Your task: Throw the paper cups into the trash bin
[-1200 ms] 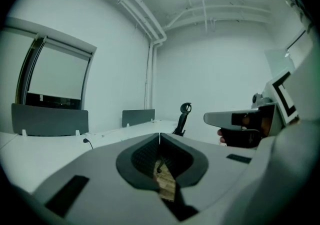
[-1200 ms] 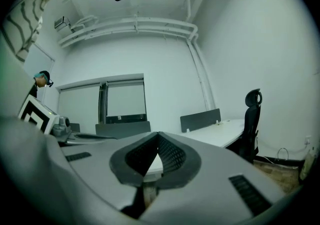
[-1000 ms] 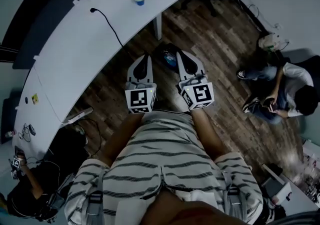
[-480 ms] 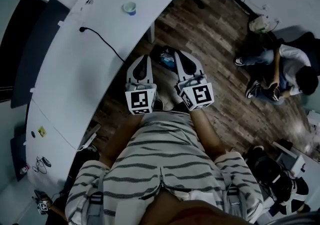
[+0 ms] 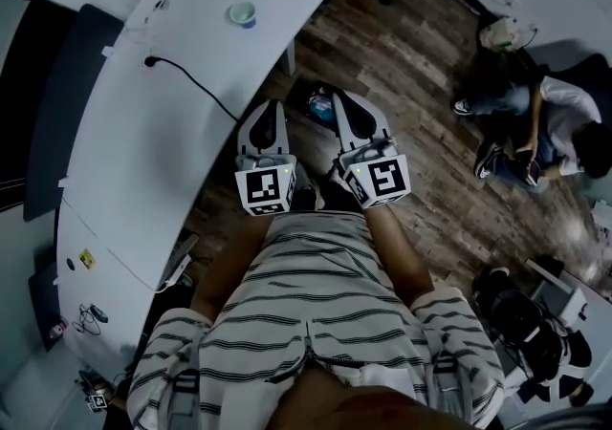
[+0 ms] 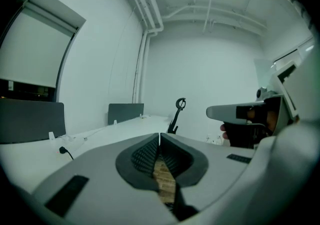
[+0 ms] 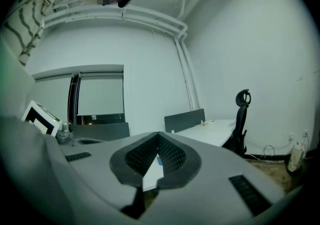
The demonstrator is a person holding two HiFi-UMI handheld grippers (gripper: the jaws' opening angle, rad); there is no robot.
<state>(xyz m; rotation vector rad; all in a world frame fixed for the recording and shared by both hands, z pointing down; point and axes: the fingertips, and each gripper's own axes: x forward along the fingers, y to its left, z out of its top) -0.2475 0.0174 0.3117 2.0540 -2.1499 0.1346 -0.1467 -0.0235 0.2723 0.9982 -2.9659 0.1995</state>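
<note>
Paper cup (image 5: pixel 242 13) upright on far counter (image 5: pixel 124 161), well apart from grippers. L gripper (image 5: pixel 270 111) & R gripper (image 5: pixel 345 99): jaws together, empty. Cup prob. light, crushable; pinch gently at rim.

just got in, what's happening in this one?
A person stands by a long white desk with a gripper in each hand, both held out in front at waist height. The left gripper and the right gripper are both shut with nothing between the jaws. One paper cup stands on the desk, well ahead of both grippers and untouched. No cup has been picked up yet. Another person sits on the floor to the right.
</note>
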